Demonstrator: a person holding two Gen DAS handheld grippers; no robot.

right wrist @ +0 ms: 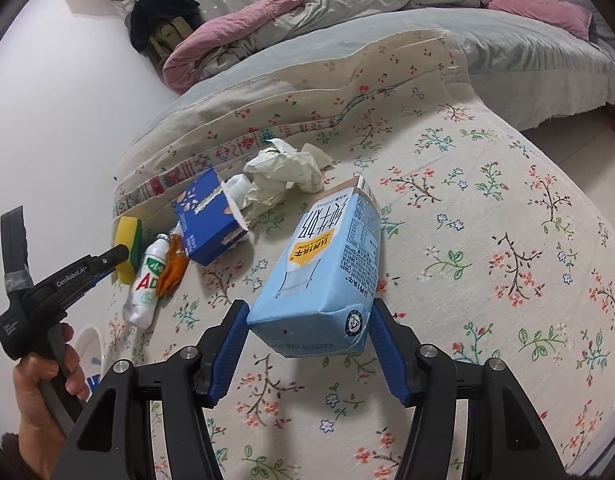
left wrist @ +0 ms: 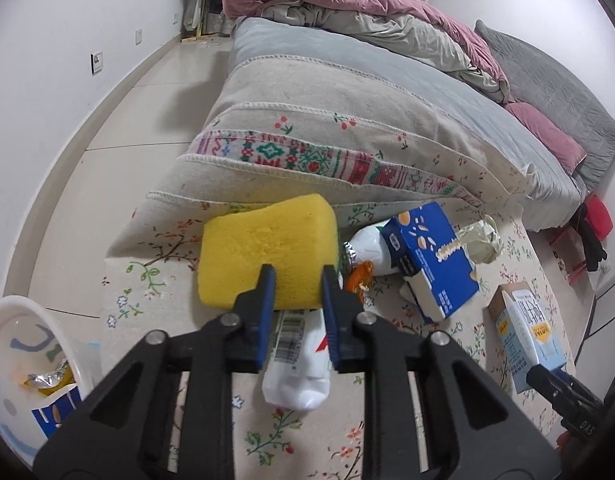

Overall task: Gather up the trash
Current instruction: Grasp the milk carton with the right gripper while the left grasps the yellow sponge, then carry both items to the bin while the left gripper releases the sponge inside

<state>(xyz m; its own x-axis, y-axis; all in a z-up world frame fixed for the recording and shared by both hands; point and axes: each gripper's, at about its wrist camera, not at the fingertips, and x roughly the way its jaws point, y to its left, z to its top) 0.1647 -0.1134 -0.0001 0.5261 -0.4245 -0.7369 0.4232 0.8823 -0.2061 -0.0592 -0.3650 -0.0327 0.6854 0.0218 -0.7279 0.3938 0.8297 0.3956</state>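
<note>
My left gripper [left wrist: 297, 280] is shut on a yellow sponge [left wrist: 263, 248] and holds it over a white yogurt bottle [left wrist: 303, 360] lying on the floral cloth. My right gripper [right wrist: 307, 332] is shut on a light blue milk carton [right wrist: 327, 276], held tilted above the cloth; the carton also shows in the left wrist view [left wrist: 527, 336]. A dark blue box [right wrist: 209, 216], crumpled paper [right wrist: 283, 176] and an orange wrapper [right wrist: 173, 268] lie nearby. The left gripper with the sponge [right wrist: 129, 248] shows at the left of the right wrist view.
A white bin [left wrist: 23, 360] with trash inside stands at the lower left on the tiled floor. A bed [left wrist: 387, 80] with a pink duvet rises behind the cloth. A wall [left wrist: 47, 80] runs along the left.
</note>
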